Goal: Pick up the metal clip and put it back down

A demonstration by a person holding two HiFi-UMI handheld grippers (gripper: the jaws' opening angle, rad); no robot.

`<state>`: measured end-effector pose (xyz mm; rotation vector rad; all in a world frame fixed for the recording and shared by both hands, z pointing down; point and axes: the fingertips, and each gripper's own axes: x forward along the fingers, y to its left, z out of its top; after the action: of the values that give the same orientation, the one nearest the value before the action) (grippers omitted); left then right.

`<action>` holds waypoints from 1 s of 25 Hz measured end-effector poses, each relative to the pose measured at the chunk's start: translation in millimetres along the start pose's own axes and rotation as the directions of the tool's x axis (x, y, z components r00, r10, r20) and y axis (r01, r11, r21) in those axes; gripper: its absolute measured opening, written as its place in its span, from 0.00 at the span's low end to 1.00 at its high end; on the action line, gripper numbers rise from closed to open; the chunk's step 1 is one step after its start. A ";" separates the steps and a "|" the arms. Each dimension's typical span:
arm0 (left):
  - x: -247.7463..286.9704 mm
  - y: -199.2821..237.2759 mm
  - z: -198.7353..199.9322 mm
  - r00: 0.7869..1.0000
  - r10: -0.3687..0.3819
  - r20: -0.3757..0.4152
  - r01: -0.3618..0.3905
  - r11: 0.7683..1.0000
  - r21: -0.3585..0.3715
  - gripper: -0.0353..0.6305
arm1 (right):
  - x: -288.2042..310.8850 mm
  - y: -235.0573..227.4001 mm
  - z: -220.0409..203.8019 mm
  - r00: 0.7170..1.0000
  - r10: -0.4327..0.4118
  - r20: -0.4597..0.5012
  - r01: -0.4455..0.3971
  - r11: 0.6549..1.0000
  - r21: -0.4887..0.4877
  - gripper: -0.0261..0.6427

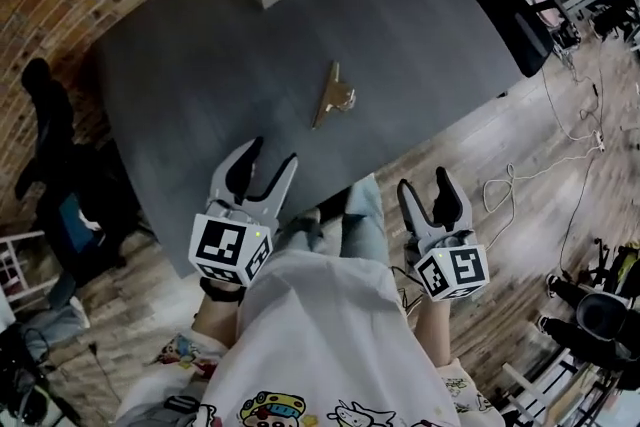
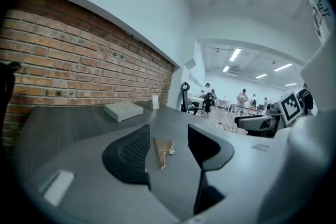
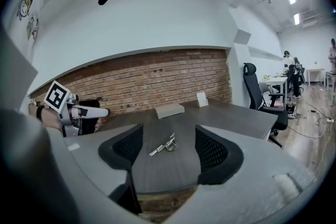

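The metal clip (image 1: 335,95) lies near the middle of the dark tabletop (image 1: 200,85), well apart from both grippers. The left hand-held gripper (image 1: 272,153) hangs over the near edge, jaws wide and empty (the clip is straight ahead of it). The right hand-held gripper (image 1: 424,180), also wide and empty, is off the edge.
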<state>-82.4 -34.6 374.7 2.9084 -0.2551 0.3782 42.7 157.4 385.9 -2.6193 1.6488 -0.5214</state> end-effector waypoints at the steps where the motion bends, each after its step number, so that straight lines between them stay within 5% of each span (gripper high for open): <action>1: 2.5 4.2 -0.4 1.000 0.023 0.002 -0.023 1.000 -0.007 0.40 | 9.8 -2.8 0.8 1.000 0.023 -0.006 -0.023 1.000 -0.004 0.50; 9: 30.5 40.0 11.4 0.967 0.253 0.042 -0.249 0.966 -0.072 0.41 | 107.6 -17.4 32.1 0.961 0.272 -0.050 -0.275 0.958 -0.078 0.52; 17: 62.4 45.4 40.0 0.880 0.465 0.094 -0.454 0.883 -0.116 0.41 | 186.0 -34.0 66.5 0.850 0.515 -0.112 -0.527 0.838 -0.144 0.54; 25: 64.8 30.0 45.2 0.778 0.620 0.100 -0.603 0.783 -0.154 0.42 | 213.6 -33.4 76.5 0.724 0.671 -0.159 -0.690 0.707 -0.159 0.56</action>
<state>-16.0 -82.8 354.4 2.6627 -1.2261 0.2243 177.2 -28.2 378.5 -1.8442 2.6238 -0.4396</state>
